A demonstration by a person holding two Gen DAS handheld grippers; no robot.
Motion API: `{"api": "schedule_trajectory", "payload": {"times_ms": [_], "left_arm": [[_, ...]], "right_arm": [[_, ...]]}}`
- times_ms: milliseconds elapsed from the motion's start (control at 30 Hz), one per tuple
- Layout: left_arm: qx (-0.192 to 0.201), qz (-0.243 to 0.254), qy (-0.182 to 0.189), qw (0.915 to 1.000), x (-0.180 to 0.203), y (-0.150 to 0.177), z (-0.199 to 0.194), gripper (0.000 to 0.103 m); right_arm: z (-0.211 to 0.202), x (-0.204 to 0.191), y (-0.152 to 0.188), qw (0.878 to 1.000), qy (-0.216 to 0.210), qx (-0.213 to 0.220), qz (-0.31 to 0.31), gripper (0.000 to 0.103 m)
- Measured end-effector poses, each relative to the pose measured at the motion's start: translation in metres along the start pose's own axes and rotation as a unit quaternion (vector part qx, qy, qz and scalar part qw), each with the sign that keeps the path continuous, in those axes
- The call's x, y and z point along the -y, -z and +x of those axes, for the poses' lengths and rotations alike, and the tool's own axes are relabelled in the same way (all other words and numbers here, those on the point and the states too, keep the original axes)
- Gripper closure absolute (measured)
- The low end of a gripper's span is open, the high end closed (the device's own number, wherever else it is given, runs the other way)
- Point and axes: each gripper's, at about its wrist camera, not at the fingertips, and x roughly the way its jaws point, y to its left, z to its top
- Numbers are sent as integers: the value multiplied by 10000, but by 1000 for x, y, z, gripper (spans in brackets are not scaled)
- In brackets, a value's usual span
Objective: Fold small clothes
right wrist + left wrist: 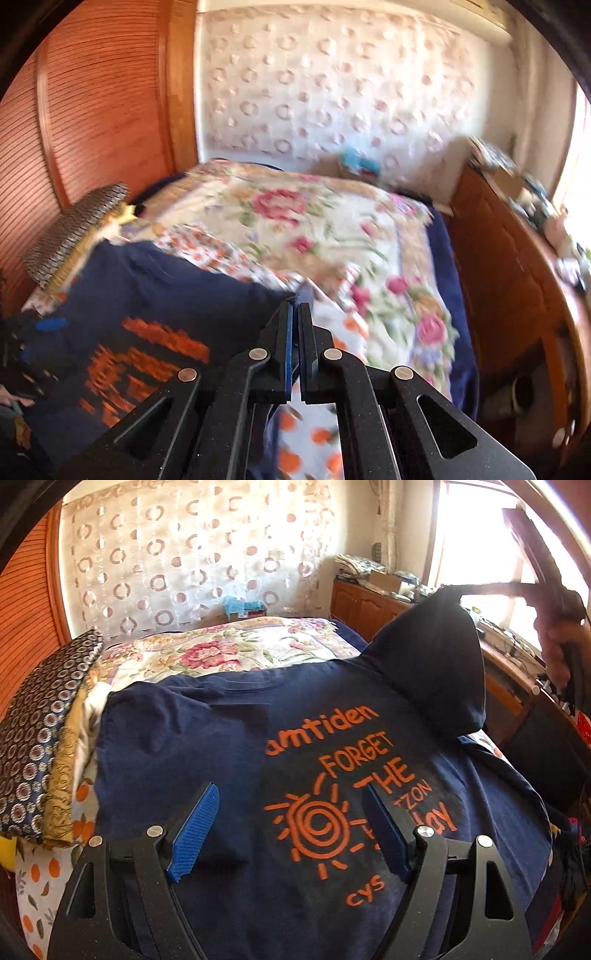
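Observation:
A navy T-shirt [207,738] with an orange sun and lettering lies spread on the bed, print side up. My left gripper [291,790] hovers open just above its lower half, with its blue pads [195,834] on either side of the sun print and nothing pinched between them. The shirt's right side [428,657] is pulled up into a peak. My right gripper [295,306] is shut on a bit of that navy cloth [304,293] at its tips. The rest of the shirt [147,295] hangs blurred to the left in the right wrist view. A person's hand [557,657] shows at the right edge.
A floral blanket [221,650] covers the bed beyond the shirt. Folded patterned cloths [44,738] are stacked at the left edge. A slatted wooden door [92,110] stands on the left, and a cluttered wooden cabinet [517,277] runs along the right.

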Motion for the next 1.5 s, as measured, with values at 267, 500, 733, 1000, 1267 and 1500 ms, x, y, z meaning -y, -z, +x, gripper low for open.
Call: {"api": "schedule_trajectory", "payload": {"times_ms": [267, 500, 733, 1000, 1267, 1500], "left_arm": [[-73, -166, -168, 9997, -19, 15, -4, 22], [-111, -201, -200, 9995, -23, 21, -2, 22], [-100, -203, -199, 9995, -27, 24, -4, 22], [-276, -161, -418, 9986, -36, 34, 5, 23], [-420, -214, -564, 9973, -45, 40, 12, 23], [-458, -188, -580, 9971, -46, 42, 15, 22]], "right_arm": [[37, -91, -9, 9911, -1190, -167, -577, 100], [50, -75, 0, 9958, -752, -269, -442, 60], [59, -75, 49, 9961, -459, -752, -48, 60], [67, -64, 102, 9918, -229, -1258, 47, 60], [62, -67, 115, 9912, 3, -1316, -129, 86], [40, -54, 125, 9917, 285, -1249, -41, 99]]}}
